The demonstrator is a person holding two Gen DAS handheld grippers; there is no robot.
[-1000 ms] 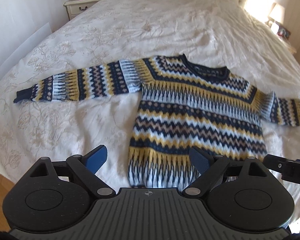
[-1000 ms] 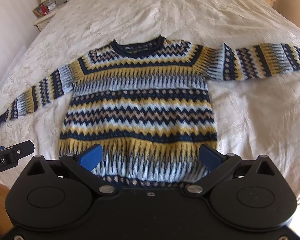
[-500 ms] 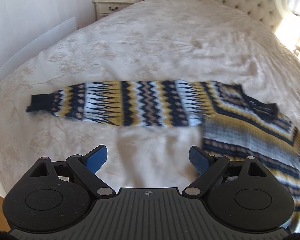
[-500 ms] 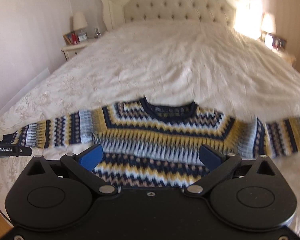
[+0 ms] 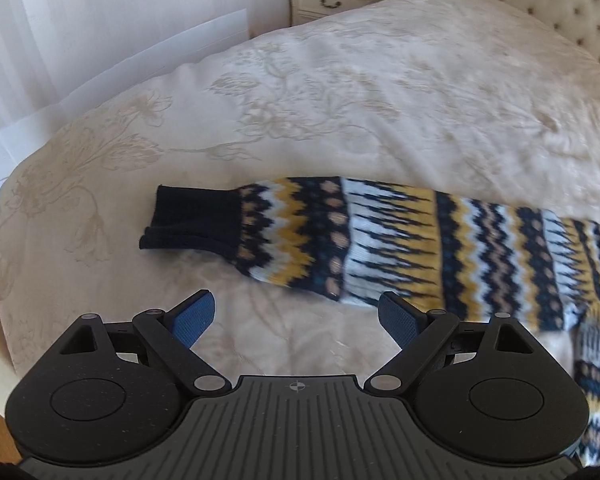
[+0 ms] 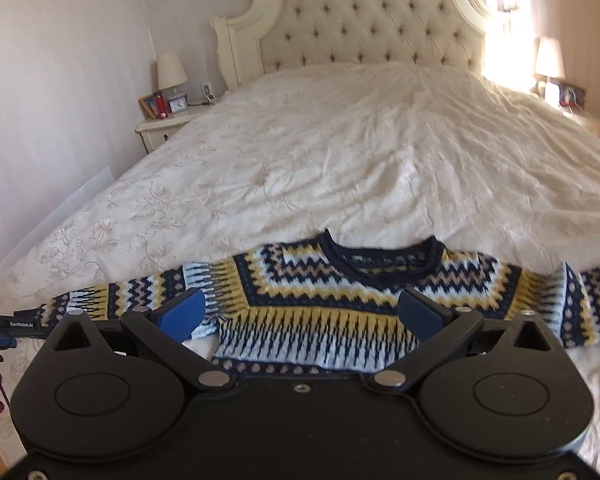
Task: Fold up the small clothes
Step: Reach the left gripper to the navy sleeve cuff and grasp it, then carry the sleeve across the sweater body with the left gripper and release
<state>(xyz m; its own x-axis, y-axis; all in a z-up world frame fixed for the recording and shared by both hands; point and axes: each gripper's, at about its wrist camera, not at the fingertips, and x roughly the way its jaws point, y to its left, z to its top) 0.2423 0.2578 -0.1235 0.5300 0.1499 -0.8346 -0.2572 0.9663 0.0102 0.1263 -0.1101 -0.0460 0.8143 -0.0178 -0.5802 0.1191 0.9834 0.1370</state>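
A patterned knit sweater (image 6: 340,292) in navy, yellow, white and tan lies flat on the cream bedspread (image 6: 340,152), neckline toward the headboard, sleeves spread sideways. In the left wrist view its left sleeve (image 5: 380,240) stretches across, ending in a navy cuff (image 5: 192,220). My left gripper (image 5: 296,318) hovers open just short of the sleeve, nothing between its blue pads (image 5: 192,316). My right gripper (image 6: 300,314) stands open over the sweater's chest, holding nothing. The left gripper's body (image 6: 20,325) shows at the left edge of the right wrist view.
A tufted headboard (image 6: 372,24) stands at the far end. A nightstand (image 6: 164,128) with a lamp (image 6: 171,72) sits left of the bed, another lamp (image 6: 548,60) at the right. The bed's left edge (image 5: 4,280) drops to a wooden floor.
My left gripper swung left along the sleeve and lower, from the sweater's hem to the cuff end. The right gripper tilted up, so the headboard came into view. Both stayed open.
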